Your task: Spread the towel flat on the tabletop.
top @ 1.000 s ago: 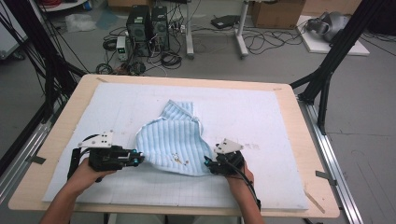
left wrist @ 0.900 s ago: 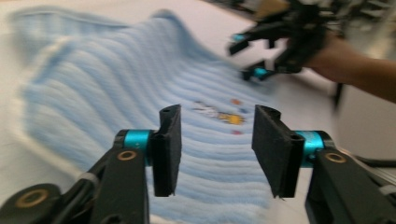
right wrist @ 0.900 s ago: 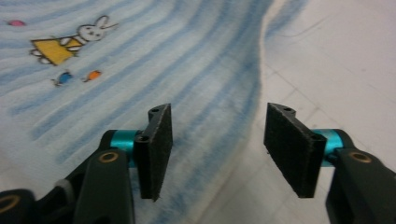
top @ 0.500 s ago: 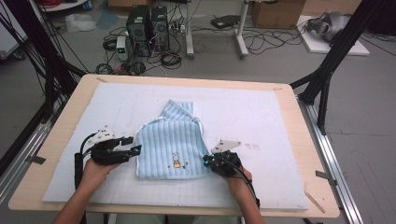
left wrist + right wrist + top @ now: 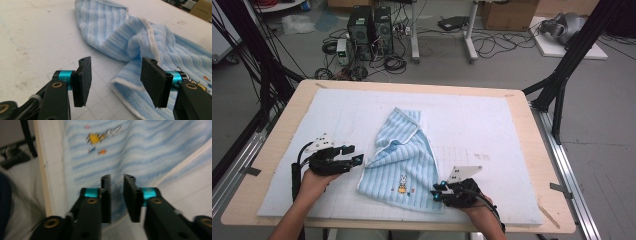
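Now the left gripper (image 5: 357, 160), which pinched the towel's left edge a moment ago, stands wide with nothing between its pads, just beside the folded white-trimmed edge of the blue striped towel (image 5: 404, 160) in the middle of the white mat (image 5: 492, 125). The towel's near part has swung clockwise and lies flatter, rabbit print up. At its near right corner the right gripper (image 5: 436, 194) has jaws parted narrowly over the cloth, seemingly letting go; the spreading looks nearly done.
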`<state>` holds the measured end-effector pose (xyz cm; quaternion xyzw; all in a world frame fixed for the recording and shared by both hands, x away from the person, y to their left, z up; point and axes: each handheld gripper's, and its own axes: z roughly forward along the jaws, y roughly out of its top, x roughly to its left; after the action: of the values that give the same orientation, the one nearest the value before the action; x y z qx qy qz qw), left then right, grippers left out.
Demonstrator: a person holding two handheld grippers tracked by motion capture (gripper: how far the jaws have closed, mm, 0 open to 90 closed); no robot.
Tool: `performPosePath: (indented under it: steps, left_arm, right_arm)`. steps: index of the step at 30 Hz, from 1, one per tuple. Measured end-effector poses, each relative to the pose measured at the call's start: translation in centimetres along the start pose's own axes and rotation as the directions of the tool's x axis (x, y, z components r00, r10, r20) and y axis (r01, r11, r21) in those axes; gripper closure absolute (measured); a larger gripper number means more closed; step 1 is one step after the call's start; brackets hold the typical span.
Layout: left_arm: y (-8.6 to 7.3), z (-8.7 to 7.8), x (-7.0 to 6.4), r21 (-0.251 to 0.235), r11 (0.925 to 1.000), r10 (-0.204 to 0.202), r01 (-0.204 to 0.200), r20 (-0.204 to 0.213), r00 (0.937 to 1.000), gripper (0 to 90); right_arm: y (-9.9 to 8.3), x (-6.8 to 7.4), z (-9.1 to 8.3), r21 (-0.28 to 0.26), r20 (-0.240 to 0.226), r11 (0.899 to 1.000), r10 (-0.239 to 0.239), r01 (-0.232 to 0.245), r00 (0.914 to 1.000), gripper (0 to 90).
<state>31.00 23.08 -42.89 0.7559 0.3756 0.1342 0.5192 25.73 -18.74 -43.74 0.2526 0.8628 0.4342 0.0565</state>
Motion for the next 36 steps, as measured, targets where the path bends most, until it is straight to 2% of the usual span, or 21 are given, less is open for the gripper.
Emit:
performPosePath:
  steps: [1, 2, 3, 4, 7, 8, 9, 12, 13, 15, 17, 20, 21, 27, 28, 29, 30, 32, 34, 35, 36]
  left_arm:
    - [0.1, 0.1, -0.2, -0.002, 1.0000, 0.001, -0.001, 0.005, 1.0000, 42.5]
    - [0.1, 0.1, -0.3, -0.004, 1.0000, 0.004, -0.004, 0.011, 0.9999, 42.2]
    - [0.2, 0.2, -0.4, -0.007, 0.9999, 0.008, -0.008, 0.013, 0.9999, 42.2]
    - [0.3, 0.3, -0.5, -0.009, 0.9999, 0.010, -0.010, 0.020, 0.9998, 42.0]
    - [0.6, 0.6, -0.5, -0.017, 0.9998, 0.006, -0.005, 0.028, 0.9996, 41.8]
    - [0.8, 0.8, -0.3, -0.016, 0.9999, 0.006, -0.005, 0.030, 0.9995, 41.6]
    - [1.0, 1.0, -0.2, -0.019, 0.9998, -0.003, 0.003, 0.031, 0.9995, 41.6]
    - [1.4, 1.7, 0.2, -0.015, 0.9999, -0.003, 0.003, 0.023, 0.9997, 41.2]
    - [1.5, 1.8, 0.3, -0.010, 0.9999, 0.003, -0.003, 0.022, 0.9997, 41.2]
    - [1.6, 2.1, 0.4, -0.020, 0.9998, 0.004, -0.004, 0.013, 0.9999, 41.2]
    - [1.8, 2.2, 0.5, -0.030, 0.9996, 0.001, 0.000, 0.005, 1.0000, 41.2]
    - [2.5, 2.3, 0.9, -0.029, 0.9995, -0.013, 0.013, -0.001, 0.9999, 41.1]
    - [2.8, 2.4, 1.0, -0.031, 0.9994, -0.017, 0.017, -0.001, 0.9999, 41.1]
    - [4.6, 3.4, 1.5, -0.054, 0.9983, -0.019, 0.020, 0.022, 0.9996, 39.6]
    - [4.9, 3.7, 1.5, -0.048, 0.9987, -0.014, 0.015, 0.027, 0.9995, 39.6]
    - [5.1, 4.1, 1.5, -0.042, 0.9991, -0.009, 0.010, 0.029, 0.9995, 39.5]
    - [5.2, 4.6, 1.4, -0.040, 0.9992, -0.005, 0.007, 0.034, 0.9994, 39.5]
    - [5.4, 5.5, 1.3, -0.037, 0.9993, -0.003, 0.005, 0.037, 0.9993, 39.3]
    - [5.6, 6.5, 1.1, -0.019, 0.9998, -0.010, 0.011, 0.046, 0.9989, 38.5]
    - [5.7, 7.0, 0.9, -0.016, 0.9999, -0.002, 0.003, 0.047, 0.9989, 38.0]
    - [5.8, 7.5, 0.7, -0.007, 0.9999, 0.008, -0.008, 0.046, 0.9989, 37.5]
  right_arm:
    - [0.0, 0.0, 0.0, 0.000, 0.000, 1.000, 0.000, 0.000, 1.0000, 67.1]
    - [0.6, -0.4, 0.2, -0.039, 0.063, 0.999, 0.007, -0.004, 0.9980, 58.6]
    - [0.6, -0.4, 0.2, -0.039, 0.063, 0.999, 0.007, -0.004, 0.9980, 58.6]
    - [1.0, -0.6, 0.4, -0.051, 0.097, 0.999, 0.014, -0.009, 0.9952, 56.5]
    - [2.1, -1.3, 1.4, -0.057, 0.187, 0.998, 0.014, -0.003, 0.9824, 53.8]
    - [3.0, -2.1, 2.5, -0.047, 0.215, 0.999, 0.016, -0.006, 0.9766, 54.3]
    - [3.0, -2.1, 2.5, -0.047, 0.215, 0.999, 0.016, -0.006, 0.9766, 54.3]
    - [4.0, -3.2, 4.6, -0.018, 0.202, 1.000, 0.022, -0.019, 0.9791, 54.4]
    - [4.1, -3.7, 5.8, 0.005, 0.167, 1.000, 0.022, -0.023, 0.9858, 51.1]
    - [4.0, -3.9, 6.2, 0.025, 0.162, 0.999, 0.021, -0.026, 0.9865, 50.8]
    - [4.0, -4.0, 6.3, 0.026, 0.160, 0.999, 0.015, -0.020, 0.9871, 53.6]
    - [3.9, -4.0, 5.9, 0.044, 0.136, 0.999, 0.014, -0.020, 0.9906, 79.9]
    - [3.9, -3.9, 5.8, 0.051, 0.109, 0.998, 0.018, -0.024, 0.9938, 83.4]
    - [3.1, -3.0, 4.3, 0.113, -0.038, 0.993, -0.019, 0.024, 0.9991, 84.8]
    - [3.1, -3.0, 4.3, 0.113, -0.038, 0.993, -0.019, 0.024, 0.9991, 84.8]
    - [2.8, -2.9, 3.8, 0.116, -0.080, 0.993, -0.012, 0.021, 0.9967, 76.7]
    - [2.8, -2.9, 3.8, 0.116, -0.080, 0.993, -0.012, 0.021, 0.9967, 76.7]
    - [2.7, -3.1, 3.6, 0.087, -0.079, 0.996, -0.007, 0.014, 0.9969, 67.7]
    - [3.1, -3.4, 3.4, 0.038, -0.063, 0.999, 0.007, -0.004, 0.9980, 59.3]
    - [3.3, -3.8, 3.0, -0.030, -0.031, 0.999, 0.021, -0.022, 0.9993, 45.4]
    - [3.3, -4.0, 2.7, -0.058, 0.001, 0.998, 0.033, -0.033, 0.9995, 39.0]
